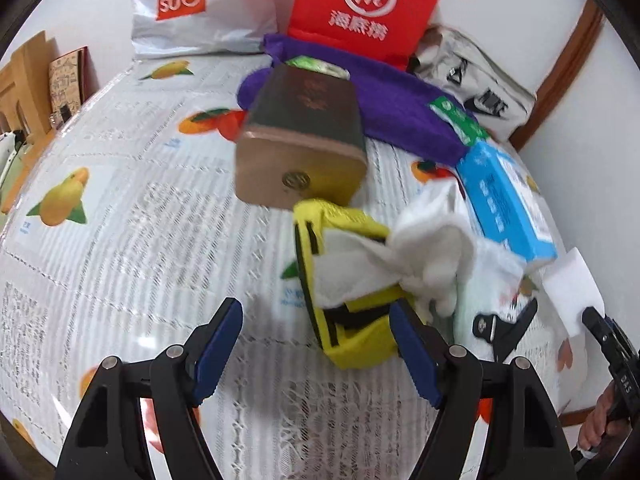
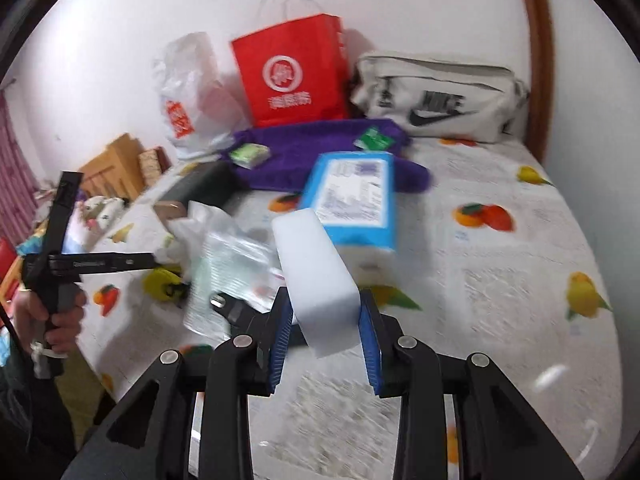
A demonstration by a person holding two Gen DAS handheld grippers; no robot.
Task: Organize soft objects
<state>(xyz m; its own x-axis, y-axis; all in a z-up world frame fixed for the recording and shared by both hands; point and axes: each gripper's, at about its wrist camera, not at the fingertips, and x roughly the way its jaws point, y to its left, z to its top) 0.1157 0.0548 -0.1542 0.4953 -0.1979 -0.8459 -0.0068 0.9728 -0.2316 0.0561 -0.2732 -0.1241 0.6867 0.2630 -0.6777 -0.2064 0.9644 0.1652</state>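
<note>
right gripper [image 2: 324, 344] clamped on sponge [image 2: 316, 280] | left gripper [image 1: 316, 344] apart, empty | yellow pouch [image 1: 348, 280], cloth [image 1: 424, 248] unsorted

I see a plain white wall [image 2: 440, 8] behind a table under a fruit-print cloth [image 1: 120, 208]. Brown wooden trim [image 2: 536, 60] runs up the right; wooden furniture [image 1: 24, 80] sits far left. Even light.

My right tool [image 2: 326, 326] clamps a white foam block [image 2: 318, 276] (tilted, lifted clear of the bed); a crumpled white cloth [image 1: 424, 252] spills from the yellow pouch [image 1: 348, 276].
</note>
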